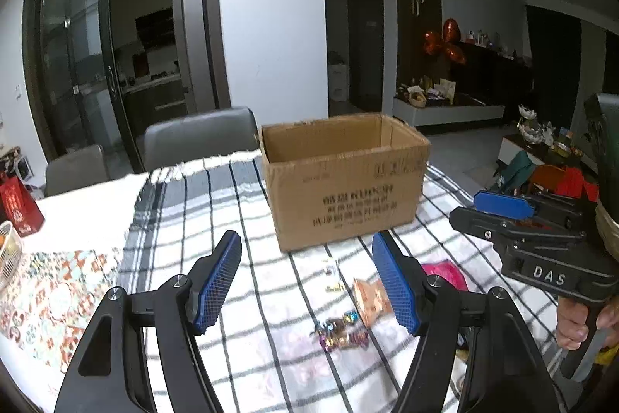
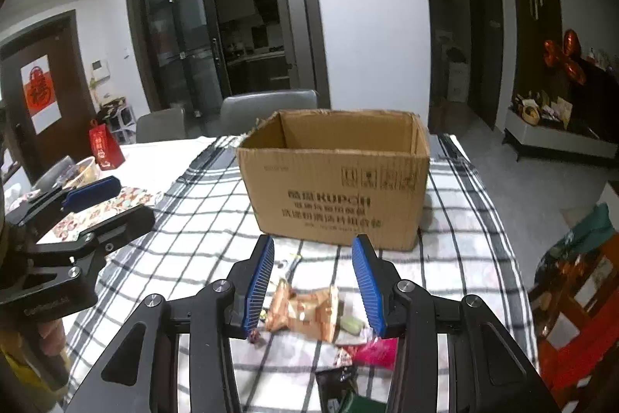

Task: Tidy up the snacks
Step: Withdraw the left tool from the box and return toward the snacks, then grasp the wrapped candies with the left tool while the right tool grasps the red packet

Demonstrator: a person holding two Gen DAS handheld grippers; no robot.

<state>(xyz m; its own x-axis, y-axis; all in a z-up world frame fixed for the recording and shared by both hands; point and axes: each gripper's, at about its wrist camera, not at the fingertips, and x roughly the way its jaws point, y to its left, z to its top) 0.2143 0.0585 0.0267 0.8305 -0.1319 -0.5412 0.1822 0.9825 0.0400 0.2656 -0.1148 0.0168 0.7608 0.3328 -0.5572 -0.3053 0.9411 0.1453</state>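
Note:
An open, empty-looking cardboard box [image 1: 344,180] [image 2: 336,180] stands on the checked tablecloth [image 1: 216,204]. Snacks lie in front of it: a copper-coloured packet [image 2: 305,308] [image 1: 367,297], several small wrapped candies [image 1: 340,331], a pink packet [image 1: 445,273] [image 2: 375,351], a green sweet [image 2: 352,324] and a dark packet [image 2: 336,382]. My left gripper [image 1: 307,277] hovers open above the candies with nothing between its fingers. My right gripper [image 2: 313,281] [image 1: 476,213] is open over the copper packet, its pads clear of it. A hand [image 1: 576,320] holds the right gripper's handle.
Two grey chairs [image 1: 197,138] stand behind the table. A red gift bag [image 1: 19,208] and a white basket [image 1: 7,254] sit at the left on a patterned cloth [image 1: 50,297]. The table's right edge drops to the floor, with clutter [image 2: 580,281] beside it.

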